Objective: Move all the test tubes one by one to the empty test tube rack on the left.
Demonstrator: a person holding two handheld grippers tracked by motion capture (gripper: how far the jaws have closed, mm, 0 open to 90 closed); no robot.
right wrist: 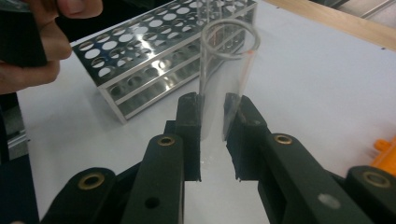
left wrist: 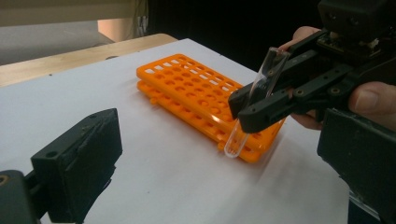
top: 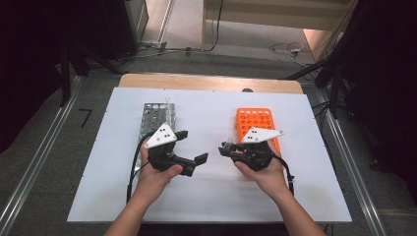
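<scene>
My right gripper [top: 227,147] is shut on a clear, empty test tube [top: 229,143] and holds it just above the white mat, left of the orange rack [top: 254,121]. In the right gripper view the tube [right wrist: 226,65] stands upright between the pads of the right gripper [right wrist: 214,122]. The left gripper view shows that tube [left wrist: 243,125] tilted in the right gripper [left wrist: 261,105], its rounded end hanging over the orange rack's [left wrist: 187,86] near corner. My left gripper [top: 193,147] faces it, open with nothing between its fingers [left wrist: 79,158].
A steel tube rack [top: 156,119] stands on the mat behind the left hand, with a clear tube [top: 168,104] at its far end. The steel rack [right wrist: 149,60] lies beyond the held tube. The white mat [top: 211,196] covers a wooden table; floor rails run along both sides.
</scene>
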